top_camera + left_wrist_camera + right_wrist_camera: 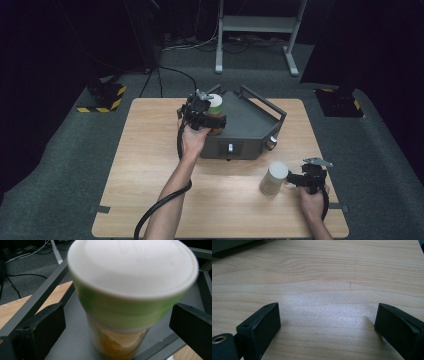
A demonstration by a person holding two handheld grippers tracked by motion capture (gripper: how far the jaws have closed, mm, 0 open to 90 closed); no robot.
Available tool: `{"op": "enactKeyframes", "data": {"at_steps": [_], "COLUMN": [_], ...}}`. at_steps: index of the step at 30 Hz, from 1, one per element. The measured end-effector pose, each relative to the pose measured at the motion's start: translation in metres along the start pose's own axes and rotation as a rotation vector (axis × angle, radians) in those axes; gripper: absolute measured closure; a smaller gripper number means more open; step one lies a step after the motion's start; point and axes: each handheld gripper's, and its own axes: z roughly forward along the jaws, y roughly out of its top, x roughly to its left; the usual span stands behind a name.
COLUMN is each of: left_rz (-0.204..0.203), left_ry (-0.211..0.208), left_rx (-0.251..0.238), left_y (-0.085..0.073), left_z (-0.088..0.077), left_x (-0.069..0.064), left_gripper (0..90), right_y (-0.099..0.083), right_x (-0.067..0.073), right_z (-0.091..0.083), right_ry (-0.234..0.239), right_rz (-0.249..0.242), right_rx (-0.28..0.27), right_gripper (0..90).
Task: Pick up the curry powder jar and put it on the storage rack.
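A jar (216,103) with a white lid, a green band and yellowish contents stands upright in the left part of a grey metal tray (250,119). My left gripper (213,120) is open around it; in the left gripper view the jar (132,267) sits between the two jaws with a gap on each side, and the tray floor (72,322) lies beneath. A white cylinder (274,177) stands on the wooden table (150,165) at the front right. Just right of it my right gripper (294,181) is open, and the right gripper (327,317) has bare table (324,277) between its jaws.
The tray has raised rails (42,297) and a handle (264,101) at its far side. Beyond the table stand a white frame (255,25) and two yellow-and-black striped bases (102,97) (342,100) on grey carpet. The left gripper's cable (160,205) trails off the front edge.
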Motion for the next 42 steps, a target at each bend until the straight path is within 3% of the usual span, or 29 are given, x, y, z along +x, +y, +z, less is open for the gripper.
{"op": "enactKeyframes", "data": {"at_steps": [5,8,12,23,28,42], "left_rz": [0.026,0.018,0.009,0.055,0.027,0.023], "left_ry": [0.028,0.034,0.034,0.036,0.023,0.035], "left_rx": [0.007,0.005,0.0,0.004,-0.02,-0.001], "left_y": [-0.005,-0.01,-0.016,-0.032,-0.045,-0.072], "left_z": [-0.005,-0.008,-0.011,-0.02,-0.024,-0.027], "left_x": [-0.006,-0.007,-0.005,-0.01,-0.009,-0.007], "left_gripper": [0.4,0.4,0.4,0.5,1.0,2.2], "right_y": [0.0,0.0,0.0,0.0,0.0,0.0], "right_x": [0.0,0.0,0.0,0.0,0.0,0.0], "right_z": [0.0,0.0,0.0,0.0,0.0,0.0], "right_ry": [0.0,0.0,0.0,0.0,0.0,0.0], "right_rz": [0.0,0.0,0.0,0.0,0.0,0.0], "right_rx": [0.0,0.0,0.0,0.0,0.0,0.0], "right_gripper": [5.6,5.6,5.6,5.6,5.6,5.6]}}
